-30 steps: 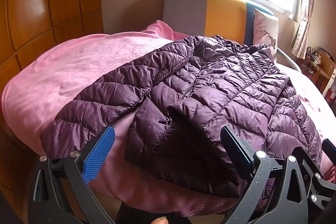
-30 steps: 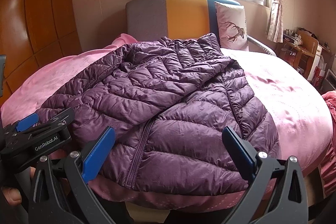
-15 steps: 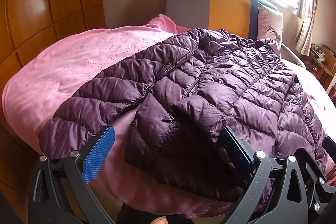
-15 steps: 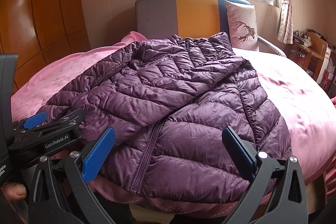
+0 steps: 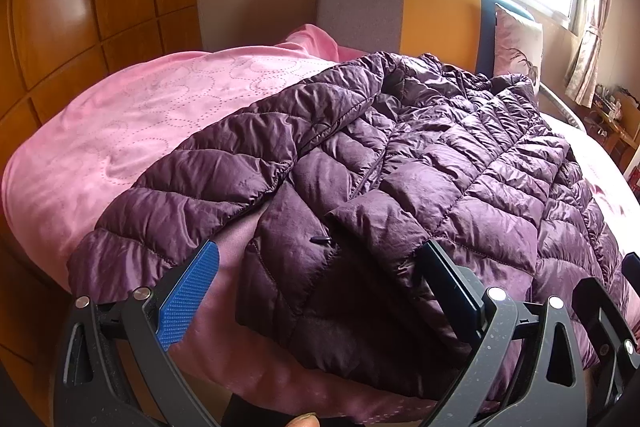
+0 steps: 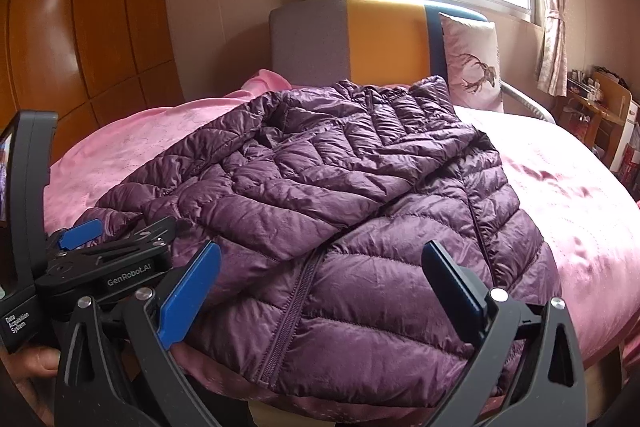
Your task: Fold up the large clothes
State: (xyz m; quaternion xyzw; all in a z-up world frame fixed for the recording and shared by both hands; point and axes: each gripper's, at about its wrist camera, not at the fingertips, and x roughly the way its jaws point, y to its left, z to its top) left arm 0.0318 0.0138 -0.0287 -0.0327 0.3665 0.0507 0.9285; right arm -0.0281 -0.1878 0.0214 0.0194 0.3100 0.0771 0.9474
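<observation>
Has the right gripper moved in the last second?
Yes. The right gripper has drifted left: in its view the headboard and pillow have slid rightward. It stays open above the jacket.

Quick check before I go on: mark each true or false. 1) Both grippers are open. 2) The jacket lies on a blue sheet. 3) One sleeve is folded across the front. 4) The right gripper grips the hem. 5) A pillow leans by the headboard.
1) True: left gripper and right gripper stand open.
2) False: the purple jacket lies on a pink bedspread.
3) True: a sleeve crosses the front.
4) False: it holds nothing.
5) True: the deer pillow leans by the headboard.
</observation>
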